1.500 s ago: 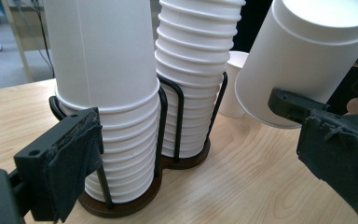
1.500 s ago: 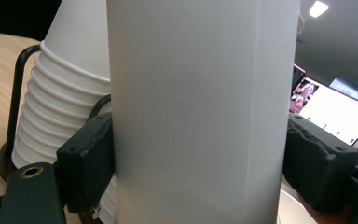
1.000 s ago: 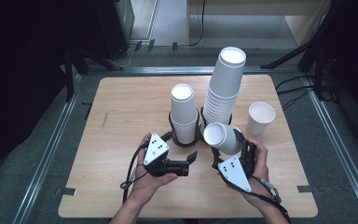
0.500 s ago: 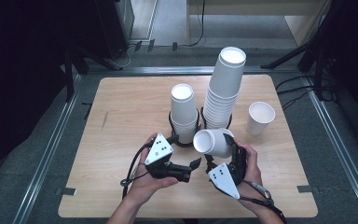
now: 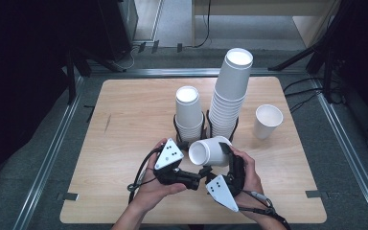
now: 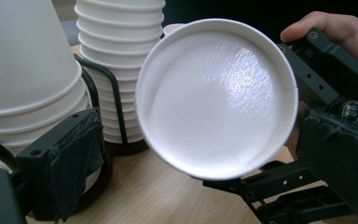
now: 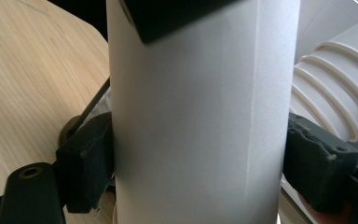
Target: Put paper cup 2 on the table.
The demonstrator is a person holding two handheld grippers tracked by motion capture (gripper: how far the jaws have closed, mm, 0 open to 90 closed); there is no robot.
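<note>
So the right gripper (image 5: 219, 154) has its two black pads (image 7: 86, 165) clamped on the sides of a white paper cup (image 5: 210, 151), one pad on each flank of the cup wall, seen up close in the right gripper view; the cup is tipped over on its side in the air, mouth facing the person's left, held above the near half of the table (image 5: 124, 120) just in front of the two cup stacks; in the left gripper view that open mouth (image 6: 216, 98) looks straight back at the camera, round rim and shiny inside plain to see; the left gripper (image 5: 199, 178) has its jaws apart with nothing between them, one taped pad (image 6: 70, 163) low at the left of its own view and the other at the right, and the cup's rim sits above and between them without touching that I can tell; the right hand (image 5: 247, 175) wraps the gripper body with fingers curled over the top, wrist coming in from the near edge; the left hand (image 5: 155, 189) cups its gripper from below, pointing it across toward the right one; behind them, the short stack (image 5: 189, 112) and the tall stack (image 5: 230, 91) each stand in a black wire holder around the table's middle; a single upright cup (image 5: 267, 120) stands near the right edge, well apart from everything.
</note>
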